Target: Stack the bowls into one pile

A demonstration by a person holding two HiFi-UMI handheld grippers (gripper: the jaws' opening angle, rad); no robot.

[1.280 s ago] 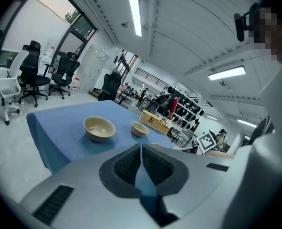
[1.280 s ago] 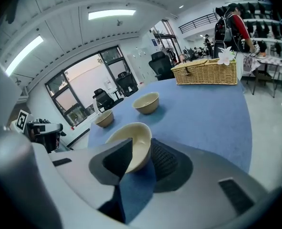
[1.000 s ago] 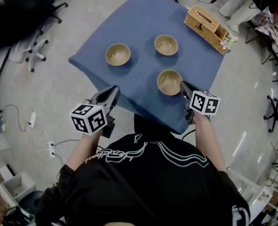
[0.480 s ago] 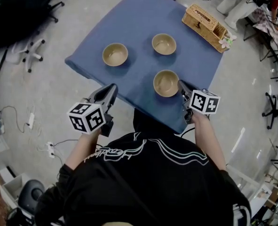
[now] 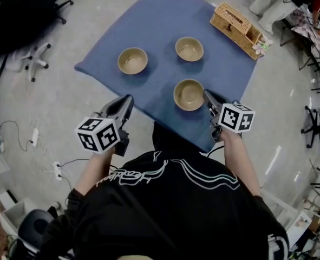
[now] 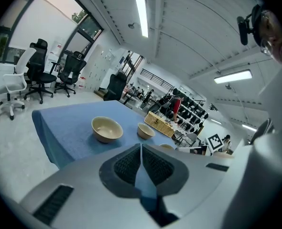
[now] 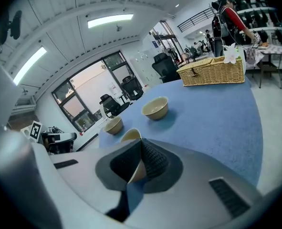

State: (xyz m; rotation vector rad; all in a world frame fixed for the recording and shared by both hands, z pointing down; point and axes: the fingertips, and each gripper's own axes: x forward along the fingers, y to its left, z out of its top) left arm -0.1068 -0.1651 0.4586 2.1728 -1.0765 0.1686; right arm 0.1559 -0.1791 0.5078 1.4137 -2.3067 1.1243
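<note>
Three tan bowls sit on a blue tablecloth (image 5: 160, 20): a left bowl (image 5: 132, 60), a far bowl (image 5: 189, 49) and a near bowl (image 5: 188, 94). My right gripper (image 5: 206, 93) is shut on the near bowl's right rim. The right gripper view shows that rim (image 7: 130, 136) pinched between the pads of this gripper (image 7: 140, 142), with the other two bowls (image 7: 155, 108) (image 7: 113, 125) beyond. My left gripper (image 5: 130, 98) hovers off the cloth's near left edge, shut and holding nothing. Past the left gripper (image 6: 141, 146) in its own view stand the left bowl (image 6: 107, 129) and the far bowl (image 6: 146, 130).
A wicker basket (image 5: 234, 23) with a white flower lies at the table's far right corner. Office chairs (image 5: 38, 53) stand on the floor to the left, and cables run along the floor at lower left. Racks and a standing person (image 7: 229, 18) are beyond the table.
The right gripper and the near bowl have shifted slightly left and up together. The left gripper has stayed where it was.
</note>
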